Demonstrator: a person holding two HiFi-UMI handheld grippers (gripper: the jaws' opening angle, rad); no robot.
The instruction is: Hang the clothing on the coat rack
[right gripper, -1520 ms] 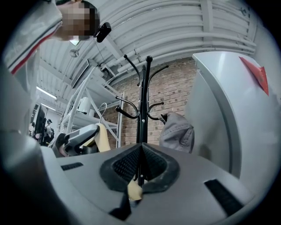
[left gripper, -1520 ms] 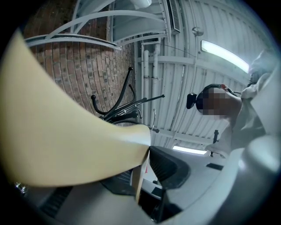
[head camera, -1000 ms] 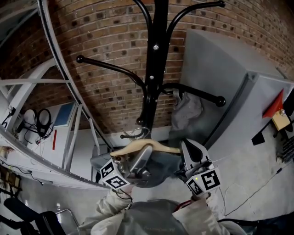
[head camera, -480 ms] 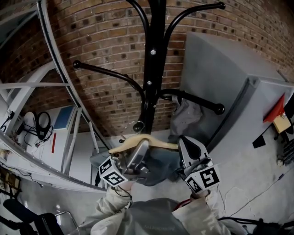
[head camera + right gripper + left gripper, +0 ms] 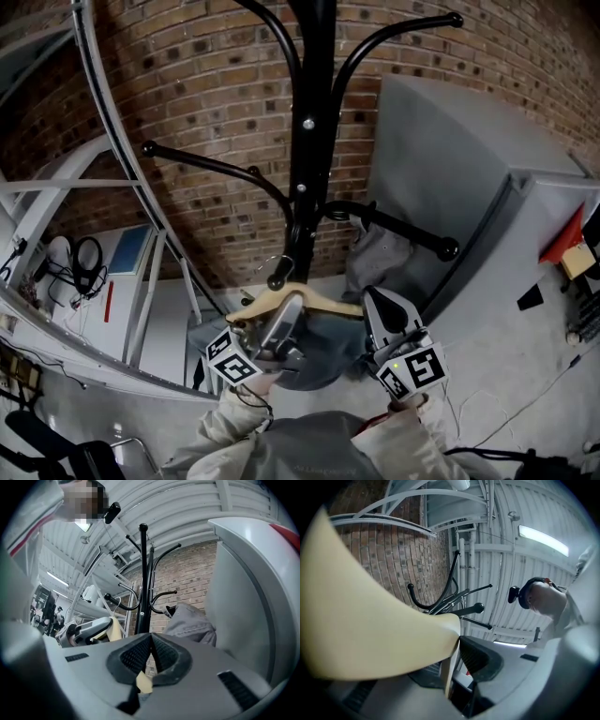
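With the left gripper (image 5: 291, 307) clamped wide on the hanger (image 5: 323, 301) and the right gripper (image 5: 377, 298) pinched on its tip, the clothing (image 5: 319, 349) had come closer beneath the coat rack (image 5: 310, 141), so hooking seemed near.

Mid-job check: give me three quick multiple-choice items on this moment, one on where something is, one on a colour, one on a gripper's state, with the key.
1. Where does the grey garment already on the coat rack hang?
A. On a lower arm, right of the pole.
B. On the topmost hook.
C. On the long left arm.

2. What colour is the hanger?
A. Black.
B. Pale wood.
C. Red.

3. How is the right gripper?
A. Open and empty.
B. Shut on the pole.
C. Shut on the hanger's end.

Key:
1 A: the head view shows it draped on the lower right arm.
2 B: it shows cream in every view.
3 C: the right gripper view shows its jaws pinching a cream tip.
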